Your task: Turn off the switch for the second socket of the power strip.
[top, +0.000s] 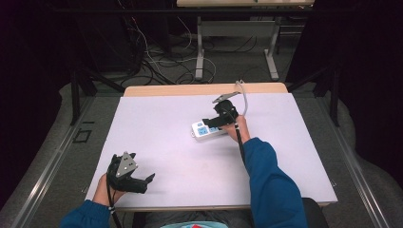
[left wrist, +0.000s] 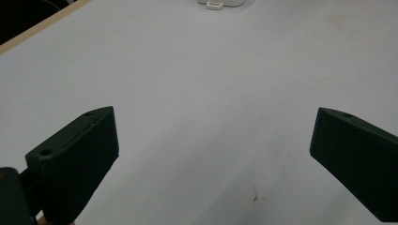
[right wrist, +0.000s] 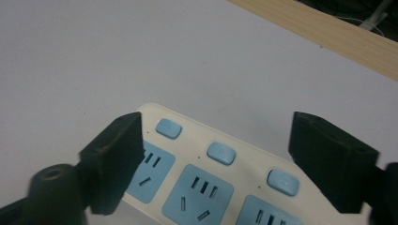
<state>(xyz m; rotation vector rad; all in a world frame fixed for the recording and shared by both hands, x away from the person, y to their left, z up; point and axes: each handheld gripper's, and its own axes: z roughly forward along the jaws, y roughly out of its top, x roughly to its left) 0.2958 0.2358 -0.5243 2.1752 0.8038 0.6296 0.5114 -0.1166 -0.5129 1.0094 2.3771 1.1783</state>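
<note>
White and blue, the power strip [top: 209, 129] lay mid-table under the right gripper [right wrist: 213, 159], whose open jaws straddled it, while the left gripper [left wrist: 213, 159] idled open; a skewed squeeze could make it slip.

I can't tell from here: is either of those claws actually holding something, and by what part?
Nothing is held. The right gripper hangs open over the power strip, its jaws apart on either side. The left gripper is open over bare table.
</note>
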